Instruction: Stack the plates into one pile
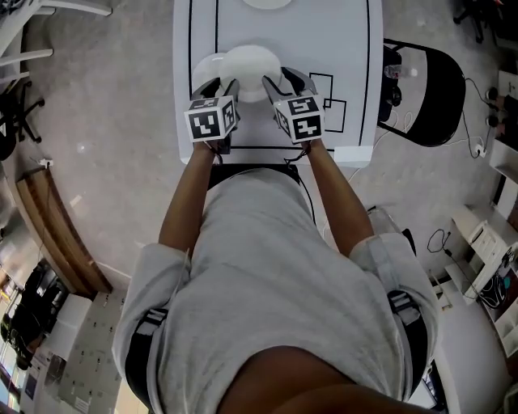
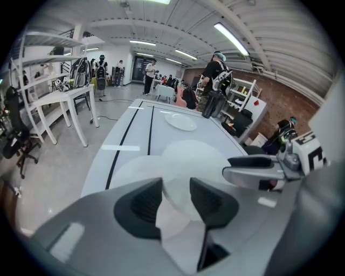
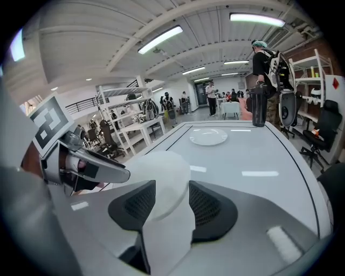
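Note:
I hold a white plate (image 1: 252, 61) from both sides above the near end of the white table (image 1: 348, 48). My left gripper (image 1: 222, 87) is shut on its left rim, my right gripper (image 1: 278, 86) on its right rim. In the left gripper view the plate (image 2: 197, 159) runs between the dark pads (image 2: 144, 202), with the right gripper (image 2: 253, 171) beyond it. A second plate (image 1: 207, 71) lies on the table, partly under the held one, also seen as a flat disc (image 2: 132, 170). A third plate (image 3: 208, 136) lies at the far end (image 1: 267, 2). The right gripper view shows the held plate (image 3: 161, 170) between its pads.
Black lines run along the table (image 2: 150, 129). A black chair (image 1: 429, 93) stands right of the table. A dark bottle (image 3: 257, 105) stands at the far end. Shelves and desks (image 2: 64, 99) line the left side, and people stand in the background.

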Motion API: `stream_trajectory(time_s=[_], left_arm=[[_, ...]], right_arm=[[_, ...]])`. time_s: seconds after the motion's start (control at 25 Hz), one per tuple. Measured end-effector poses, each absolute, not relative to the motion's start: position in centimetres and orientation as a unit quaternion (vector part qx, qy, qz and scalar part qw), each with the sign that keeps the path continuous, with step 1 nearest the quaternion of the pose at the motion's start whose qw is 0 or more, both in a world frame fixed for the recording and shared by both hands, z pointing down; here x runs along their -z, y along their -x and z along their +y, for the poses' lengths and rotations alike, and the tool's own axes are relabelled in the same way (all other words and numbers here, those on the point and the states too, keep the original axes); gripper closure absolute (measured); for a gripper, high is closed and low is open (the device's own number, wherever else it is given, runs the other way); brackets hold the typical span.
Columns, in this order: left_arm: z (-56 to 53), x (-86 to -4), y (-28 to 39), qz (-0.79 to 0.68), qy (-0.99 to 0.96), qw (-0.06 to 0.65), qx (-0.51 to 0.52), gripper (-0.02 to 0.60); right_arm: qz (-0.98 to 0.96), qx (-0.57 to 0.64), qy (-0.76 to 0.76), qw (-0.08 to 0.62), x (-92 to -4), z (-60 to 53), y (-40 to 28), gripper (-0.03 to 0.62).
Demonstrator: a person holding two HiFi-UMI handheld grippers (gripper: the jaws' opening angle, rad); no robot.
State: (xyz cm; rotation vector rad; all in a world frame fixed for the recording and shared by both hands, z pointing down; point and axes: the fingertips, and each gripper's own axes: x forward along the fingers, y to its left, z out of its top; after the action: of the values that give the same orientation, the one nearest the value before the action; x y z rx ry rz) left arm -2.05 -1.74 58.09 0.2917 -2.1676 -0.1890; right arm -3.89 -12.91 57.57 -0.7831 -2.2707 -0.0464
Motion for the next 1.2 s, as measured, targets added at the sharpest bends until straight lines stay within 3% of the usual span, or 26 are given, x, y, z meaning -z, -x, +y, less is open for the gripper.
stream_trajectory(time_s=[1.2], left_arm=[[7.3,-59.1,0.9,-0.875,-0.105,0.468,0.069,0.419]], right_arm=[[-0.863,0.045,0.326,0.383,-58.7,-4.0,1.5,0.395]])
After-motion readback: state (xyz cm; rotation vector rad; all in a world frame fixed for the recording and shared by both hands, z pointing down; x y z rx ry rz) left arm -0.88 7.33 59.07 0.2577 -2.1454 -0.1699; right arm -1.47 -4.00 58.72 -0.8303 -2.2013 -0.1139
